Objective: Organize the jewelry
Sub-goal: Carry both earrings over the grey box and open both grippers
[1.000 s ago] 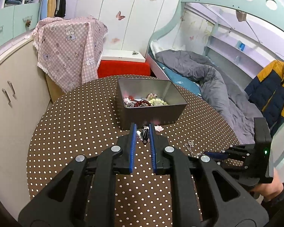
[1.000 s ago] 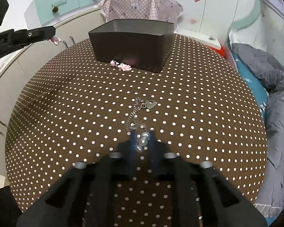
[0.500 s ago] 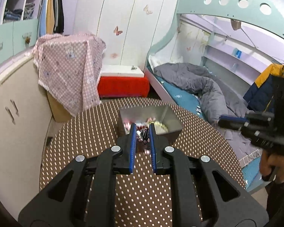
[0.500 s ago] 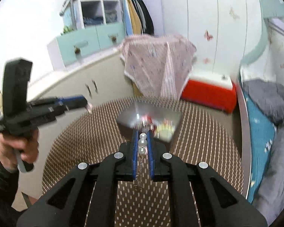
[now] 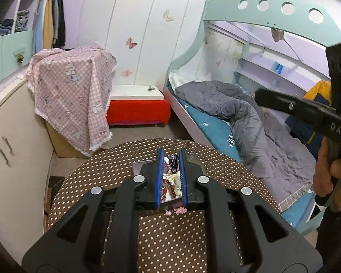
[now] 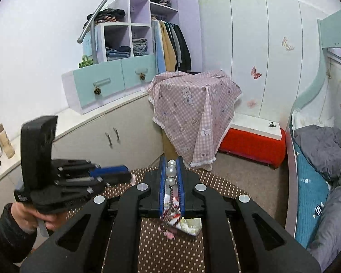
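Observation:
My left gripper (image 5: 171,157) is shut on a small black clip-like jewelry piece (image 5: 174,162), held high above the metal box (image 5: 137,167) of jewelry on the dotted round table (image 5: 97,173). My right gripper (image 6: 171,160) is shut on a pearl-and-chain necklace (image 6: 171,171), whose chain hangs down between the fingers over the box (image 6: 193,225). A pink piece (image 5: 178,211) lies on the table beside the box, and also shows in the right wrist view (image 6: 169,234). The left gripper shows at the left of the right wrist view (image 6: 116,173).
A bed with a grey quilt (image 5: 243,118) lies to the right. A cream cabinet (image 5: 13,141) stands left of the table, with a pink checked cloth (image 5: 70,91) and a red box (image 5: 136,111) behind. A wardrobe shelf (image 6: 134,36) is at the back.
Both grippers have risen far above the table. The right one has lifted the necklace off the table and carried it over the box. The left still holds the black piece.

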Action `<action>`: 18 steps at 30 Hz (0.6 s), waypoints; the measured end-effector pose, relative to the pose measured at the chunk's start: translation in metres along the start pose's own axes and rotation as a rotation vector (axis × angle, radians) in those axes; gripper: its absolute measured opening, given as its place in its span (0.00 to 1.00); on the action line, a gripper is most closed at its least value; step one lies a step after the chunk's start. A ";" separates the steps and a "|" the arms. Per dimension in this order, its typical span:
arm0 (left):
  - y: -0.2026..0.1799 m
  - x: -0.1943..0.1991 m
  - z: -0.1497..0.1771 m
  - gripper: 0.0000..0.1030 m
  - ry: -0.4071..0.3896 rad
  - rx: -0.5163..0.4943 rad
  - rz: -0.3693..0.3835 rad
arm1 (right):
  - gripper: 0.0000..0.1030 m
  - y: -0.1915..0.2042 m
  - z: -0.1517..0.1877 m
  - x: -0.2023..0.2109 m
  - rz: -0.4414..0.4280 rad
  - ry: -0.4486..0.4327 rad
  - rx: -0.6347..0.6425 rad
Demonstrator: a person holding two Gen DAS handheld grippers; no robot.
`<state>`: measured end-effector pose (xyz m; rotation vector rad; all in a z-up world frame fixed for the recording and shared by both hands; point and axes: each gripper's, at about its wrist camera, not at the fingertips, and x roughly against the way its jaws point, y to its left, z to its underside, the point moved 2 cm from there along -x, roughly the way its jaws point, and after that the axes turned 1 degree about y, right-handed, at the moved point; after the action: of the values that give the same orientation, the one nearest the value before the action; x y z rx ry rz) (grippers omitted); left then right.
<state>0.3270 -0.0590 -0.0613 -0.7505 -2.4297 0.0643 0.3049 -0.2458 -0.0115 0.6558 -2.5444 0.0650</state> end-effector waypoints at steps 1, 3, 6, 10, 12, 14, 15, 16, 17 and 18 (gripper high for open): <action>0.000 -0.004 -0.002 0.13 0.005 0.001 0.000 | 0.08 -0.001 -0.001 0.000 -0.003 -0.003 -0.003; -0.001 -0.013 -0.006 0.13 0.017 0.006 0.010 | 0.08 -0.003 -0.002 -0.006 -0.007 0.001 -0.008; 0.000 -0.026 -0.008 0.13 0.039 0.007 0.011 | 0.08 -0.008 -0.001 -0.021 -0.014 0.023 -0.028; 0.006 -0.049 -0.007 0.28 0.088 0.016 -0.029 | 0.08 -0.025 0.007 -0.052 -0.019 0.089 -0.088; 0.012 -0.054 -0.006 0.85 0.085 0.032 -0.082 | 0.20 -0.036 0.018 -0.066 -0.011 0.121 -0.144; 0.019 -0.048 -0.005 0.94 0.031 0.051 -0.134 | 0.64 -0.045 0.023 -0.069 0.012 0.128 -0.194; 0.023 -0.046 -0.003 0.94 0.038 0.065 -0.144 | 0.84 -0.050 0.027 -0.065 0.045 0.102 -0.207; 0.025 -0.046 -0.002 0.94 0.042 0.073 -0.150 | 0.85 -0.051 0.029 -0.061 0.058 0.082 -0.210; 0.028 -0.044 0.000 0.94 0.047 0.080 -0.172 | 0.86 -0.053 0.031 -0.058 0.060 0.073 -0.218; 0.029 -0.042 0.002 0.94 0.048 0.079 -0.182 | 0.89 -0.056 0.033 -0.055 0.063 0.070 -0.236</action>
<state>0.3683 -0.0567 -0.0905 -0.4888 -2.4230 0.0696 0.3573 -0.2765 -0.0714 0.4732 -2.4543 -0.1854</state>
